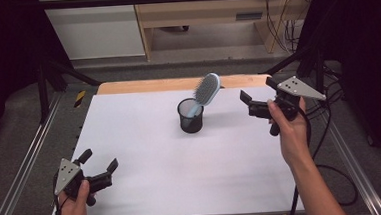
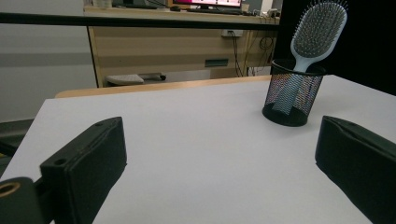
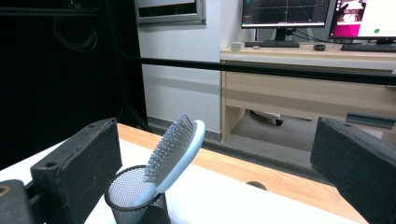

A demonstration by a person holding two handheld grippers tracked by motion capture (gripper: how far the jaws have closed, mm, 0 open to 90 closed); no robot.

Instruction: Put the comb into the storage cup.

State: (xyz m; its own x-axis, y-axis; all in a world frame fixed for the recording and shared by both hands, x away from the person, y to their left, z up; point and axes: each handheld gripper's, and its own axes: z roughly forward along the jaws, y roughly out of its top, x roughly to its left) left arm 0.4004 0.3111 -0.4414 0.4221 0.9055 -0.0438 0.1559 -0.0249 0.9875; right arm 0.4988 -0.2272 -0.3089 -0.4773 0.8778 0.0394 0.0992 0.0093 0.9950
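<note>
Hairbrush (image 1: 206, 90) leans in mesh cup (image 1: 190, 116); both grippers' fingers apart; right gripper view adds monitors (image 3: 285, 13).

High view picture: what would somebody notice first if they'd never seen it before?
Probably the pale blue hairbrush, standing handle-down and leaning in a black mesh cup toward the far middle of the white table. Next, the two black tools: the right hand-held gripper raised beside the cup with jaws open, and the left hand-held gripper open near the table's near left corner.

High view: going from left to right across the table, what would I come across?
Left gripper → mesh cup → hairbrush, leaning out of the cup → right gripper.
</note>
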